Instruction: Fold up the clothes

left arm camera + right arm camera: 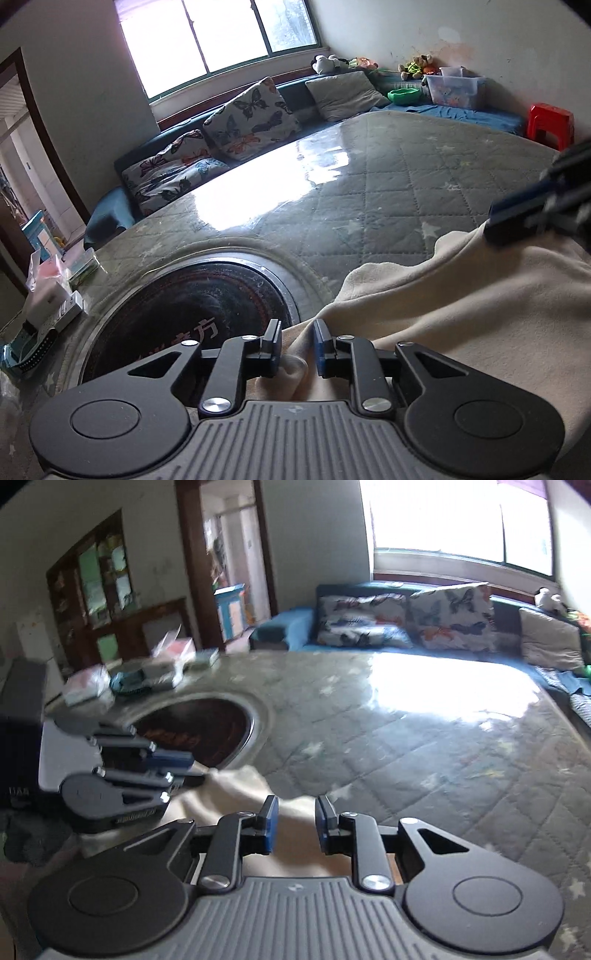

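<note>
A cream garment [461, 314] lies on the grey quilted table cover [388, 192], with its edge reaching a round black inset plate [192, 306]. My left gripper [297, 347] stands open over the garment's left edge; a fold of cloth lies between the jaws, and the pads do not press it. In the right wrist view my right gripper [298, 823] is open too, with the cream garment [236, 794] beneath it. The left gripper [177, 764] shows there at the left, by the cloth's corner. The right gripper [517, 221] appears blurred at the garment's far right edge.
Small boxes and packets [51, 295] crowd the table's left edge. A blue sofa with butterfly cushions [251, 114] runs behind the table under a window. A red stool [550, 122] and a clear plastic bin [458, 88] stand at the back right.
</note>
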Available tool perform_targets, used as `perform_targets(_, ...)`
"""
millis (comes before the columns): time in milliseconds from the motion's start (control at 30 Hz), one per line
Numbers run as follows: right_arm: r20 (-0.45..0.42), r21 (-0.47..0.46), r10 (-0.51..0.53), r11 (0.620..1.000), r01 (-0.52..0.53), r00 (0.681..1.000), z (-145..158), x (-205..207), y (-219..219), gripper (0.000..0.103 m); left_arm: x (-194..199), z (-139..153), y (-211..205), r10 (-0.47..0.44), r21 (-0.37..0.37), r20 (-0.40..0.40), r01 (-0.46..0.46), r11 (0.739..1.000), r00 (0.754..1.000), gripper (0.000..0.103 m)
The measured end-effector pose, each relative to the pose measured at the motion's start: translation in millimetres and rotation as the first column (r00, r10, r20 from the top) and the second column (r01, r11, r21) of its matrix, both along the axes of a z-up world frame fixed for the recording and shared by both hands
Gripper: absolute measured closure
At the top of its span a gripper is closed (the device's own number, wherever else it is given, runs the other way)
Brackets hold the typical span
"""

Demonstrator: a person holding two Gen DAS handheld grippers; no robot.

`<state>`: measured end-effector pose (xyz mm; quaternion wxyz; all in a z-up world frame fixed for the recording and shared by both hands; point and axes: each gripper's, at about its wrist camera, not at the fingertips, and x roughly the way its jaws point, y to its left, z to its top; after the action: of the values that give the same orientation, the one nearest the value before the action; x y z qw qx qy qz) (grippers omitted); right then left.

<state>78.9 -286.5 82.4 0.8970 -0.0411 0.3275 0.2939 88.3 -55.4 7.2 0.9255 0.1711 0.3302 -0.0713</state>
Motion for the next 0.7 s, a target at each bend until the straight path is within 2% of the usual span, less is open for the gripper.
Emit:
perform_targets(67, -0.025, -0.014, -0.001, 1.0, 0.001, 1.0, -6.7, 4.8, 2.7, 0.082, -3.4, 4.0, 1.4, 0.012, -0.001, 0.004, -0.012, 1.0, 1.0, 0.074)
perform_targets(167, -0.055, -0.032, -0.003, 0.999, 0.001, 0.998, -15.2, 10.8, 6.0, 0.082, -8.9, 10.4, 3.8, 0.031, -0.002, 0.01, -0.031, 1.0, 0.999, 0.073)
perform_targets(333, -0.014, -0.03, 0.043, 0.999, -0.043, 0.999, -3.3, -5.8, 5.1, 0.08, -21.6, 15.5, 16.7, 0.089, -0.027, 0.012, -0.089, 0.996, 0.996, 0.073)
perform_targets(500, 0.022, -0.046, 0.14, 0.989, -0.139, 0.99, 9.2, -35.2, 10.7, 0.075, -46.1, 18.9, 29.9, 0.121, -0.084, 0.003, -0.121, 0.989, 0.993, 0.074)
perform_targets(600, 0.035, -0.055, 0.199, 0.979, -0.197, 0.979, 9.3, -51.8, 15.0, 0.075, -59.8, 18.2, 33.6, 0.118, -0.115, -0.011, -0.118, 0.986, 0.993, 0.074)
perform_targets(700, 0.033, -0.072, 0.229, 0.971, -0.226, 0.973, 2.0, -59.3, 20.6, 0.074, -65.6, 13.1, 33.4, 0.114, -0.104, -0.023, -0.116, 0.988, 0.993, 0.075)
